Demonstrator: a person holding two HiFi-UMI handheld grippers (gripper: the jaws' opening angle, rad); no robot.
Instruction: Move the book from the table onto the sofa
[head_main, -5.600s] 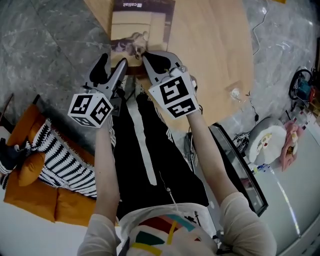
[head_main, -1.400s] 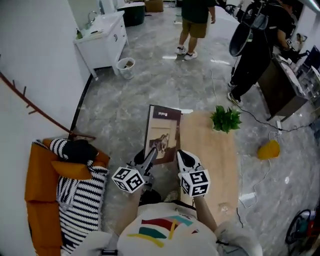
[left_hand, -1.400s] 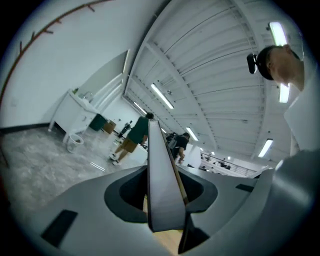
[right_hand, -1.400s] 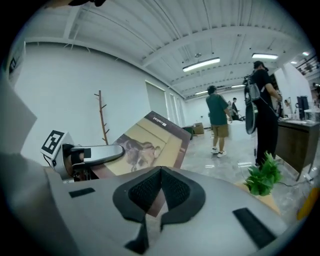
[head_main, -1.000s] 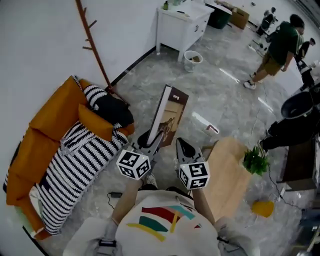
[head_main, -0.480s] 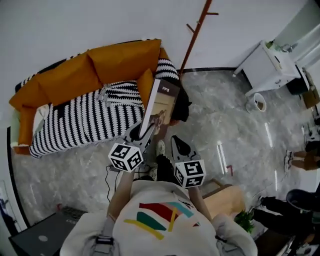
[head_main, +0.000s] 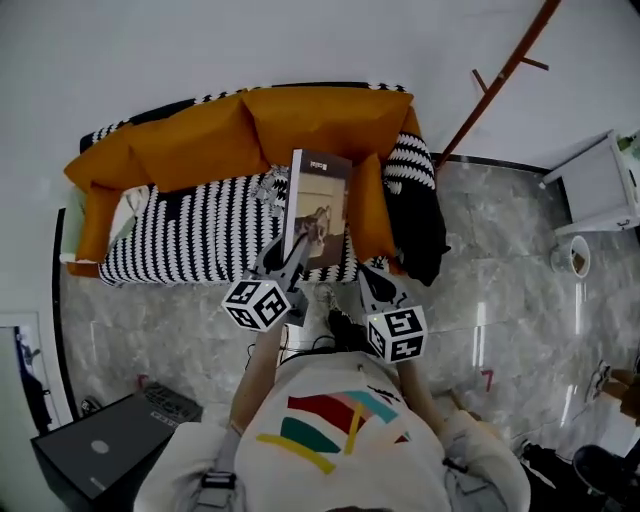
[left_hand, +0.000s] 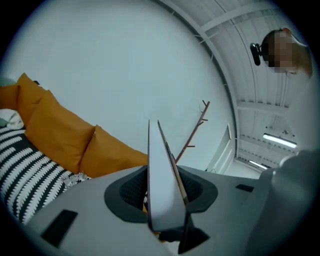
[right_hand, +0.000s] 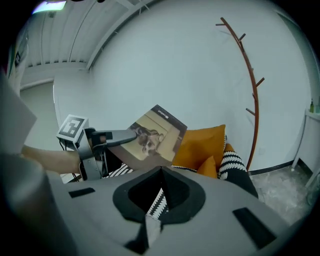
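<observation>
Clamped in the left gripper, the book juts lengthwise ahead of its fingers toward the sofa — the right gripper, jaws together, holds nothing.

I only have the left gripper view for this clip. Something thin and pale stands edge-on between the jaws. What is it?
Observer: It is a book. The head view shows its cover, and the left gripper is clamped on its lower edge.
Reviewer: Is it lying on the sofa yet?
Observer: No. The right gripper view shows it held up in the air in front of the orange sofa.
Reviewer: Is the other gripper helping to carry it?
Observer: No. The right gripper has its jaws together on nothing and is clear of the book.
</observation>
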